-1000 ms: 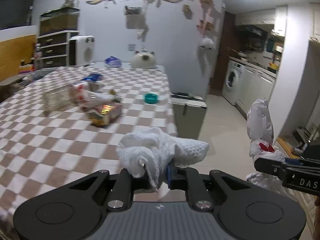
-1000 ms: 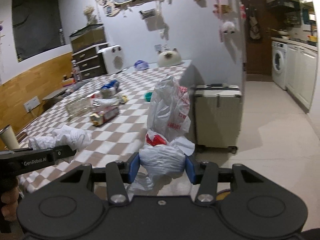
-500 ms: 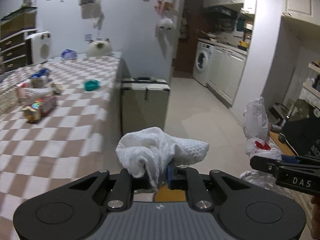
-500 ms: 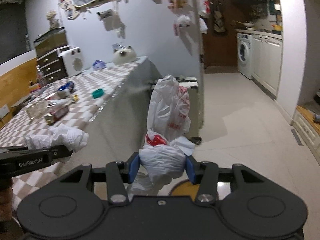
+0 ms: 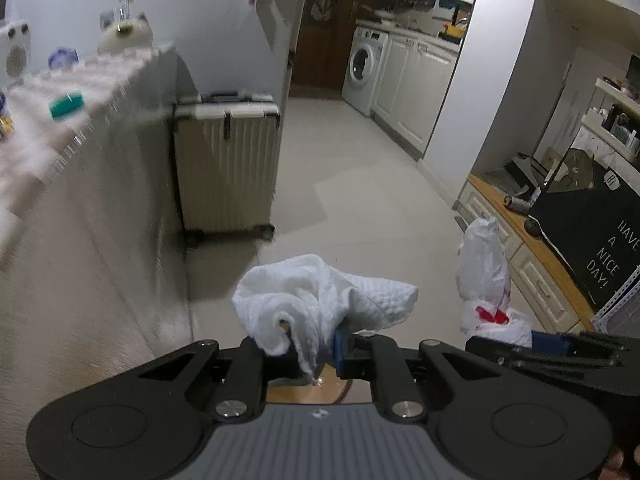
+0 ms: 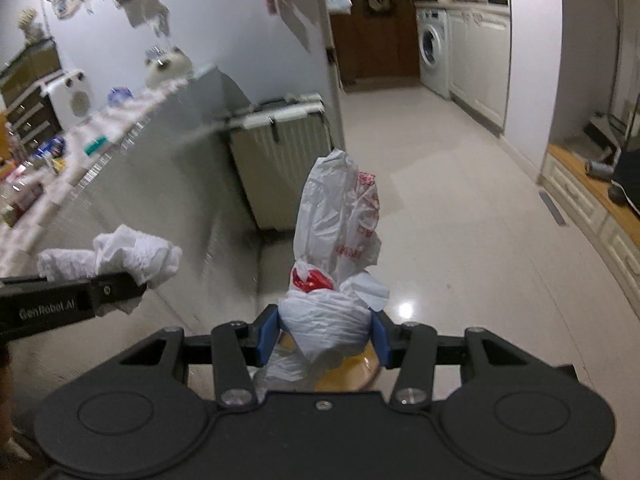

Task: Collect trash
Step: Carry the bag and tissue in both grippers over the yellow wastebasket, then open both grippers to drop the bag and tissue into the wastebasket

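Observation:
My left gripper (image 5: 308, 348) is shut on a crumpled white paper towel (image 5: 320, 304), which bulges up and to the right above the fingers. In the right wrist view the same towel (image 6: 120, 256) shows at the left, in the left gripper (image 6: 100, 296). My right gripper (image 6: 324, 336) is shut on a white plastic bag with red print (image 6: 332, 240), whose twisted top stands above the blue pads. That bag (image 5: 484, 276) appears at the right of the left wrist view. Under both grippers a yellow-brown round rim (image 6: 360, 372) peeks out, mostly hidden.
The checkered table (image 5: 44, 128) with a teal dish (image 5: 66, 104) stands at the left, its cloth hanging to the floor. A ribbed suitcase (image 5: 226, 160) stands by the table end. Pale tiled floor (image 5: 348, 184) leads to a washing machine (image 5: 364, 68). A wooden bench (image 5: 532, 240) runs along the right.
Both grippers have swung right, off the table top, and sunk toward the floor beside it, each keeping hold of its load. The table has slid to the left edge of both views.

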`<state>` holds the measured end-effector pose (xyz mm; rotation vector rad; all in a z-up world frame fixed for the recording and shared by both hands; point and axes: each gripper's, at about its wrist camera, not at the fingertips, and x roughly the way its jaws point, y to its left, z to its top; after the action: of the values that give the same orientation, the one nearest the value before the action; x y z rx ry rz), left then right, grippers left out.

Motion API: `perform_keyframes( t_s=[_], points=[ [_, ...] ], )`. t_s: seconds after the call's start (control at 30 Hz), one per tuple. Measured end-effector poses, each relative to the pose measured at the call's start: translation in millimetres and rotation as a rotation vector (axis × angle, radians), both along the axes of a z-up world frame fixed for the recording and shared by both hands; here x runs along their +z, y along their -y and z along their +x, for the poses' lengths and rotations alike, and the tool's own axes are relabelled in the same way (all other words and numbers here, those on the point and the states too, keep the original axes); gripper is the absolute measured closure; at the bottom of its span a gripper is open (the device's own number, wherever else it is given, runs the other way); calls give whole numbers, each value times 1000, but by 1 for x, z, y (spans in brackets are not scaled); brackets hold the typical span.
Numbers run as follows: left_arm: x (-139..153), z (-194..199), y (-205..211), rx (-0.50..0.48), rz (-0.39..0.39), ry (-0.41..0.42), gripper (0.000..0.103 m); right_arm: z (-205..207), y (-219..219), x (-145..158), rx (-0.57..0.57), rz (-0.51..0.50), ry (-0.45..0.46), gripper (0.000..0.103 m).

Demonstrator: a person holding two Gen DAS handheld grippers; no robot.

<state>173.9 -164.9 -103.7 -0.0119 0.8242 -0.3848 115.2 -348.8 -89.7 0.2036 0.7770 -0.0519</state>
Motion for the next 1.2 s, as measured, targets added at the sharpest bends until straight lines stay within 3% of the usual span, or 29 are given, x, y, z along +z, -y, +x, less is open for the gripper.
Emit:
perform_keyframes(
  t_s=[0.2, 0.57, 0.7, 1.0, 1.1, 1.2],
  points=[
    [-56, 32, 12, 5, 6, -81, 88, 21, 15, -47, -11, -2, -106, 54],
    [-170, 101, 22, 22, 2, -267, 87, 72, 29, -153, -51, 93, -256, 54],
    [-206, 127, 27, 35, -30, -350, 87, 90, 32, -185, -73, 111, -291, 54],
    [-271, 170, 46, 26, -8, -405, 86, 126, 42, -245, -80, 145, -319, 54],
    [-286, 183, 53, 19, -5, -409, 79, 129, 46, -262, -102, 157, -335, 54],
    [-298, 193, 61, 15, 53, -414, 67, 131, 46, -274, -111, 170, -346, 54]
  ],
)
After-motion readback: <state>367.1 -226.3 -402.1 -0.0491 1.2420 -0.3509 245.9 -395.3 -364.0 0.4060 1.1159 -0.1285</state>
